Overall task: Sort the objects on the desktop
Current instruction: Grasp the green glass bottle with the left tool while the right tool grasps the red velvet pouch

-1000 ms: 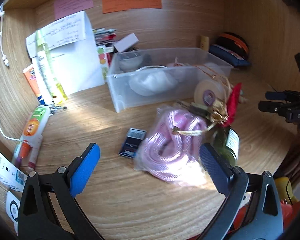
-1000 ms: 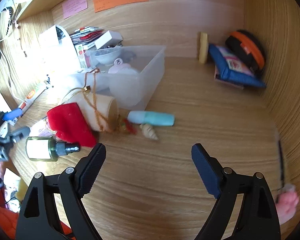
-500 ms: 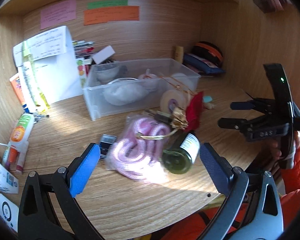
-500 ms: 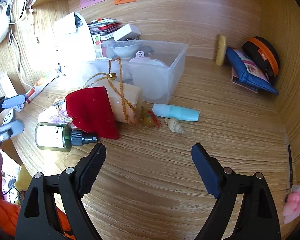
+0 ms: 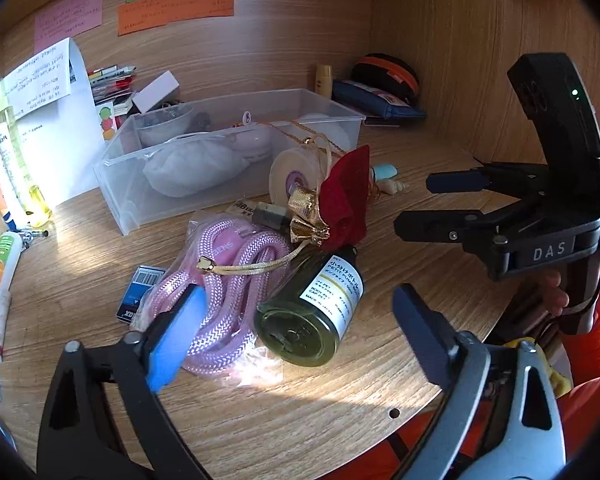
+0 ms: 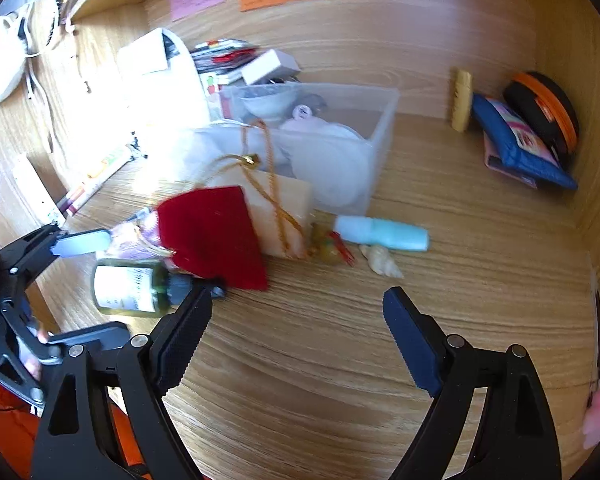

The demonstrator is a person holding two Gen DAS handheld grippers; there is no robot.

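Near the front edge of the desk (image 5: 340,432), closing the left gripper (image 5: 300,332) around the green bottle (image 5: 312,312), lying on its side just right of the pink rope (image 5: 228,280); pads not yet pressing it, likely the pick-up step. Holding the right gripper (image 6: 296,336) spread wide and empty over bare wood. Next, probably needing a squeeze across the round body, then lifting clear of the red pouch (image 5: 348,196) toward the clear box (image 5: 236,176) behind.

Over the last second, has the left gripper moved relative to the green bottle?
Yes. The left gripper has shifted toward the green bottle, which now lies between its closing jaws, untouched.
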